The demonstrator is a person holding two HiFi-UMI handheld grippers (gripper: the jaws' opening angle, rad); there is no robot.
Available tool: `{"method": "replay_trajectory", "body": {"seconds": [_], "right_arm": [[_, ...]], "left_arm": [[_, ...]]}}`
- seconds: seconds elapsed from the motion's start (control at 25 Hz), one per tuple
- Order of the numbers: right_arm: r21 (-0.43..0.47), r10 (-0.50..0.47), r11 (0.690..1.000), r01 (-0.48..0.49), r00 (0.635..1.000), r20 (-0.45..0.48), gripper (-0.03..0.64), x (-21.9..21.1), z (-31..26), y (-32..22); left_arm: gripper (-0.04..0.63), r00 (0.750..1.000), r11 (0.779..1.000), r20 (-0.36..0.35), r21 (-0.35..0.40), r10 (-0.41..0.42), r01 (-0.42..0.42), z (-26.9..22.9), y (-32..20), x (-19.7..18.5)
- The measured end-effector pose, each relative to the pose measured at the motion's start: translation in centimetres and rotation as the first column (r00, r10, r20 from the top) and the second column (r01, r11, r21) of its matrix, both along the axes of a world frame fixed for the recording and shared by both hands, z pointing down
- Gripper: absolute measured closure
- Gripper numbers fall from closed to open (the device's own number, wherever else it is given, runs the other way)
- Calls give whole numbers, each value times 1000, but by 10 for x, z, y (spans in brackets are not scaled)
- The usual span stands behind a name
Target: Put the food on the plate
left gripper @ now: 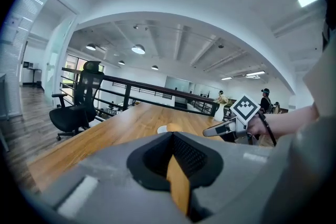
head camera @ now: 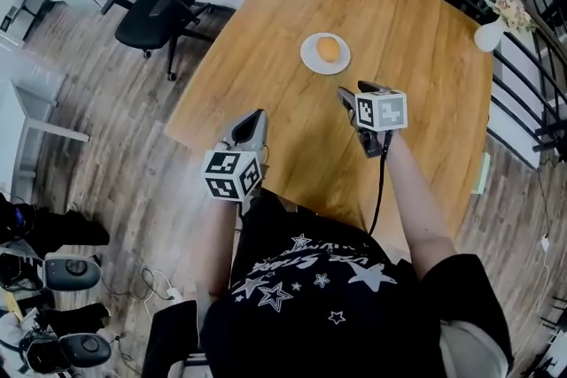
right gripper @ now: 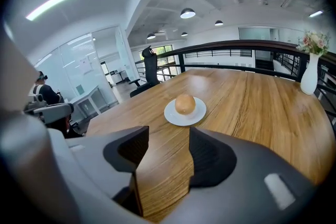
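Wooden worktop [head camera: 425,102] shows food [head camera: 328,49] already on plate [head camera: 306,60], task looks done; right gripper [head camera: 342,93] jaws spread, empty, left gripper [head camera: 259,115] jaws nearly together, empty.

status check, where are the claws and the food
Left claw shut, right claw open, both empty. Bun already on plate. Nothing in the way.
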State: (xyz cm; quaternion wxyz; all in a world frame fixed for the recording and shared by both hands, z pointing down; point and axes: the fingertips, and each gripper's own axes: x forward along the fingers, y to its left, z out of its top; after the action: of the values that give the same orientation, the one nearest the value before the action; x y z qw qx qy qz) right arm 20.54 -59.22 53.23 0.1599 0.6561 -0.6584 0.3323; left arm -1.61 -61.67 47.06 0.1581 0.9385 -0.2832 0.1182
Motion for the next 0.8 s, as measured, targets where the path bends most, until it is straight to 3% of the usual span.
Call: {"method": "replay_trajectory", "body": {"seconds": [0.16,0.4,0.8], "right_arm": [[32,-33,999,30,996,84,411,-12,-6,21],[67,-54,997,45,989,136,450,-23,-10,37],[65,-21,998,12,989,148,553,-51,-14,63]], "left_arm": [[594,998,998,-5,-1,-55,55,0,17,-8],[594,995,995,-2,5,-96,96,-1,42,-23],[594,988,988,5,-10,-151,151,-4,73,-73]]}}
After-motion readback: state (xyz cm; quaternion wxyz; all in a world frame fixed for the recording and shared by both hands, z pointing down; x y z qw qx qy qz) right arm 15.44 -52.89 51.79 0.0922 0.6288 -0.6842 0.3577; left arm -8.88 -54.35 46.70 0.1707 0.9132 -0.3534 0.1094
